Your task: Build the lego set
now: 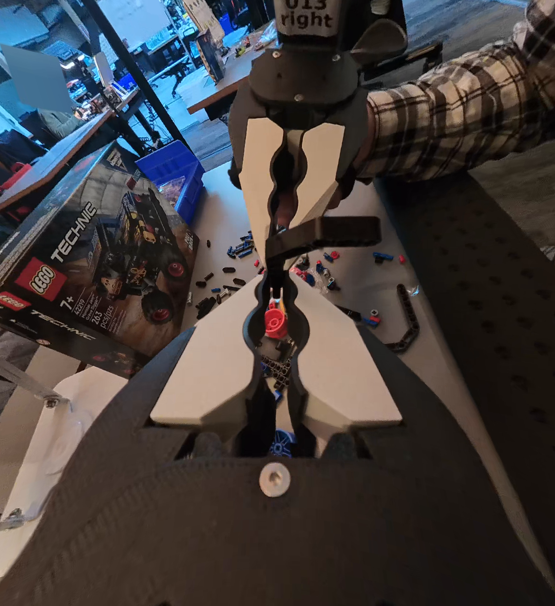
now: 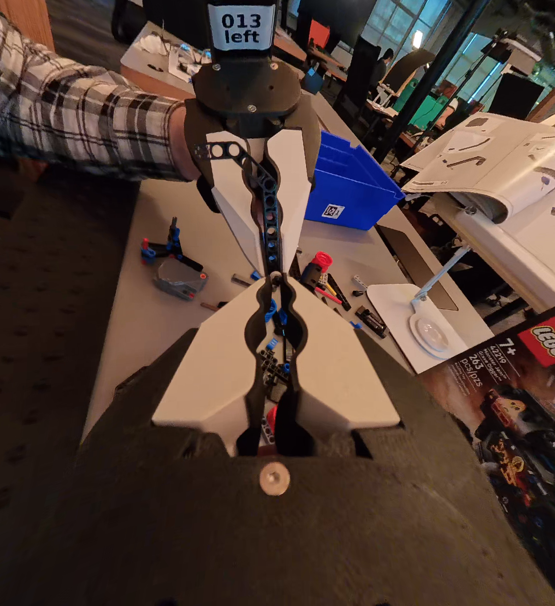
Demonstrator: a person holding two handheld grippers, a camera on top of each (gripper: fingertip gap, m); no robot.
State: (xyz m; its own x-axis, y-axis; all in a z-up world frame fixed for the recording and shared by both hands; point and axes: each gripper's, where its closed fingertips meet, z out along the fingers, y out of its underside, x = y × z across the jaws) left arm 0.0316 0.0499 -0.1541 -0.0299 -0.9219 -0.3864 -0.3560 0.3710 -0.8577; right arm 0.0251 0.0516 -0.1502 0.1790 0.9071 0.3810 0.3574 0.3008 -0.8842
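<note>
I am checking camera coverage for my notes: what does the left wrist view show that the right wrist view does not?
Only the left wrist view shows a bent black bar lying loose on the table. Only the right wrist view shows an open instruction booklet and a grey part beside a small black-and-blue assembly. Both show the set's box, the blue bin and the black beam held up in the air.

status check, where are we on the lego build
Left hand-held gripper shut on black bent beam. Right hand-held gripper shut on grey pin at beam's lower end. Loose parts below, none blocking.
</note>
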